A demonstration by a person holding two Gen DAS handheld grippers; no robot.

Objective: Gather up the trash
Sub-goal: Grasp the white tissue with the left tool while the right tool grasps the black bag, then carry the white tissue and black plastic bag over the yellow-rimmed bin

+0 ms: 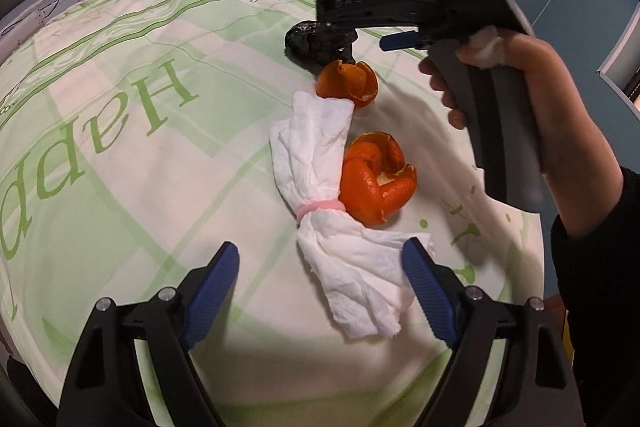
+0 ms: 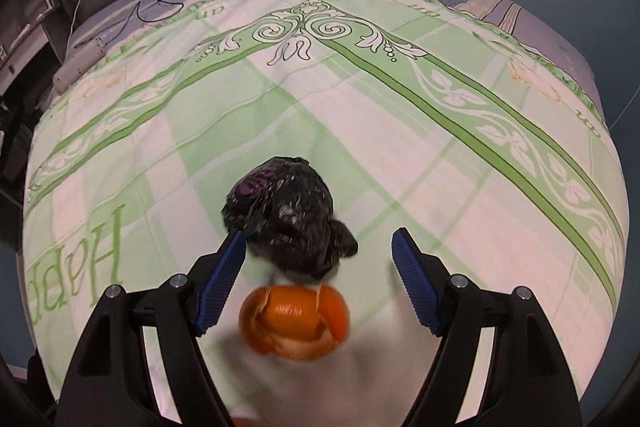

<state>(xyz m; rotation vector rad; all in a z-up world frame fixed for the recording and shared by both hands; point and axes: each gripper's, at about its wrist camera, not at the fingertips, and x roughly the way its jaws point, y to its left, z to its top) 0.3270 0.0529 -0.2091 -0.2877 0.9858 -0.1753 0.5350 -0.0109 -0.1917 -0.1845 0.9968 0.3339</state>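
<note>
Both grippers, left gripper [image 1: 320,291] and right gripper [image 2: 318,279], hung wide apart, empty; tissue bundle [image 1: 340,211], orange peels [image 1: 376,183], black bag [image 2: 286,215] cluttered the green bedspread [image 2: 360,115].

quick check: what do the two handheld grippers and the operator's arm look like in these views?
Both grippers, left gripper and right gripper, have black angular frames, silver pivot screws and blue ribbed finger pads. Seen from outside, the right gripper has a dark grey pistol handle, a blue trigger tab, embossed lettering on top and a green indicator light. The arm shows a black sleeve. No cables visible.
</note>
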